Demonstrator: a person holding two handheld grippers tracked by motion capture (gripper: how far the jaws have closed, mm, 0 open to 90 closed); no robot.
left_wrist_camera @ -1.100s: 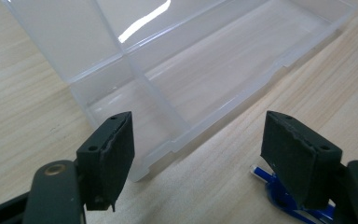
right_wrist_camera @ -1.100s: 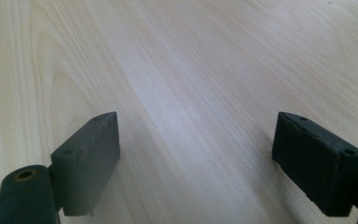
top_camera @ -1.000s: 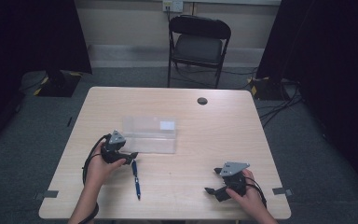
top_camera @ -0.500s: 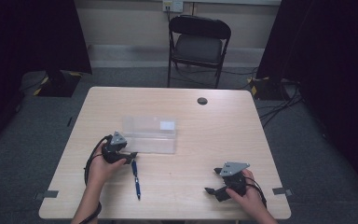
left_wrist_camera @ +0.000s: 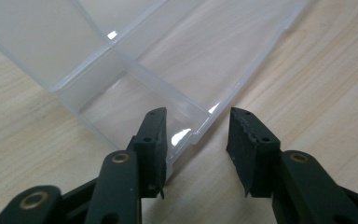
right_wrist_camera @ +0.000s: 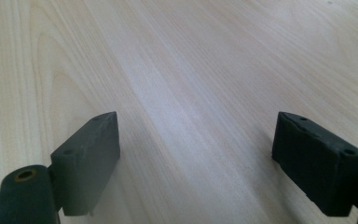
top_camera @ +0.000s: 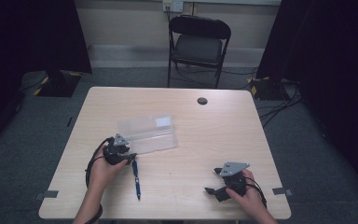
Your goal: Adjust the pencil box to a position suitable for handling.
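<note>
The pale wooden bench (top_camera: pixel 214 140) stood on grey carpet, a black folding chair (top_camera: pixel 199 46) beyond its far edge. Near right, the right tool (top_camera: pixel 212 191) rested with jaws wide apart over bare wood. Near left, the left tool (left_wrist_camera: pixel 196 140) had just been closing its jaws astride the near corner of the clear plastic case (top_camera: pixel 147 134), not yet pinching it. The case lay left of centre, its long axis running left to right, with a blue pen (top_camera: pixel 136 179) near it.

Black claws (left_wrist_camera: pixel 198 144) (right_wrist_camera: pixel 209 163), brass pivot pins, screw holes in pads; grey triangular top plates, black cables.

Dim room, soft overhead light

Left gripper (top_camera: pixel 129 157) sits at the clear box (top_camera: pixel 148 134), beside a pen (top_camera: pixel 136 179).
</note>
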